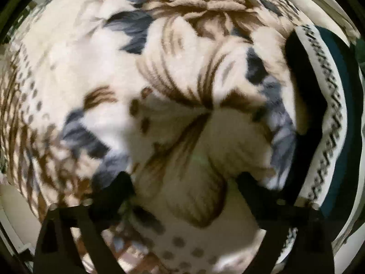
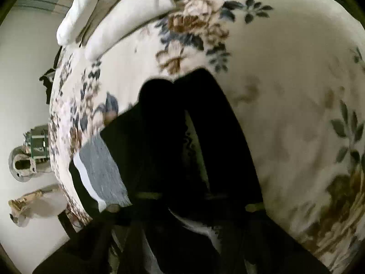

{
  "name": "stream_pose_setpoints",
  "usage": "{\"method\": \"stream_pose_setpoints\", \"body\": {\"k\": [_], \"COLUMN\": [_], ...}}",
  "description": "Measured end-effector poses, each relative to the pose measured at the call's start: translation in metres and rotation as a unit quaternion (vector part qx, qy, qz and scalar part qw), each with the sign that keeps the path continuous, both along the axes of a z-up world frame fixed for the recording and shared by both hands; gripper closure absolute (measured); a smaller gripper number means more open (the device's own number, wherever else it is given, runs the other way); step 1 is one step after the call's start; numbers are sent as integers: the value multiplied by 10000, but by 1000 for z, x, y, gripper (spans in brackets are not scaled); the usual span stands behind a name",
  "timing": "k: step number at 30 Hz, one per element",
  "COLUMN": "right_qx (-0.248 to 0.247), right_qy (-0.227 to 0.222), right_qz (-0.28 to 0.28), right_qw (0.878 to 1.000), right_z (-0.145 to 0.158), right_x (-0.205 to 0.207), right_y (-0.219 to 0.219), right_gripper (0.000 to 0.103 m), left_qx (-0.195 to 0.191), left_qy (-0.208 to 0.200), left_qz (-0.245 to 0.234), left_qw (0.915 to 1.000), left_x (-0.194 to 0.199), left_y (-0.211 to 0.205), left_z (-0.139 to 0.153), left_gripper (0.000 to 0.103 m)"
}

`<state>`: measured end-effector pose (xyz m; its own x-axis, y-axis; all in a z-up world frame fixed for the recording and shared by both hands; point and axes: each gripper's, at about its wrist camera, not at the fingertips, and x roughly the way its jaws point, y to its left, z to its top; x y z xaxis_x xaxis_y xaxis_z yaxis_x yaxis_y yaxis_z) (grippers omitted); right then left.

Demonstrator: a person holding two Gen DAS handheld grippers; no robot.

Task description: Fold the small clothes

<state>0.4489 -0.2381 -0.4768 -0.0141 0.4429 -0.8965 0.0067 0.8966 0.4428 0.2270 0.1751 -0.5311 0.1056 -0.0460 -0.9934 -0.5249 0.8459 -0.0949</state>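
— What are the tools doing?
— The left gripper (image 1: 182, 182) stands wide apart, nothing between its fingers, over the floral blanket (image 1: 159, 68). The right gripper (image 2: 180, 84) is pinched together on the dark garment (image 2: 109, 159).
— Where's that garment?
— In the lower centre of the right view; in the left view its patterned band (image 1: 324, 114) runs along the right edge.

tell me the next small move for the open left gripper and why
Probably shift the left gripper toward the patterned garment at the right edge: its jaws stand wide over bare floral blanket, holding nothing.
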Motion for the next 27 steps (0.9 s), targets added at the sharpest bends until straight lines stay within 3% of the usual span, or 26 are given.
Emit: {"method": "stream_pose_setpoints", "body": {"k": [2, 7, 8, 9, 11, 14, 17, 19, 21, 23, 27], "right_qx": [-240, -441, -334, -297, -113, -46, 44, 228, 423, 675, 322], "right_qy": [-386, -24, 141, 241, 120, 56, 573, 924, 872, 752, 436], "right_qz": [-77, -225, -194, -179, -266, -213, -83, -129, -487, -713, -835], "right_qw": [9989, 9988, 9992, 9991, 9995, 9997, 9983, 9954, 9941, 9923, 9950], "right_z": [10, 1, -1, -3, 10, 11, -15, -34, -39, -34, -21], "right_x": [6, 7, 8, 6, 0, -18, -41, -53, -64, -71, -82], "right_y": [-7, -19, -19, -21, -36, -49, -62, -68, -80, -87, -100], "right_gripper": [98, 98, 88, 71, 50, 41, 41, 42, 89, 90, 91], "left_qx": [-101, -241, -354, -431, -650, -1046, -1511, -1615, -1712, -1544, -1595], "left_qy": [150, 523, 592, 533, 59, -624, -987, -1123, -1160, -1132, -1031], "left_qz": [100, 119, 197, 323, 596, 752, 609, 443, 230, 102, 26], "left_qw": [9998, 9983, 9974, 9971, 9961, 9897, 9817, 9795, 9781, 9814, 9818], "left_x": [5, 24, 27, 32, 34, 51, 87, 114, 140, 152, 161], "left_y": [5, 6, 9, 13, 21, 23, 12, 2, -7, -13, -10], "left_z": [-7, -16, -12, -6, 17, 48, 51, 40, 30, 32, 24], "left_gripper": [0, 0, 0, 0, 0, 0, 0, 8, 76, 76, 75]}}
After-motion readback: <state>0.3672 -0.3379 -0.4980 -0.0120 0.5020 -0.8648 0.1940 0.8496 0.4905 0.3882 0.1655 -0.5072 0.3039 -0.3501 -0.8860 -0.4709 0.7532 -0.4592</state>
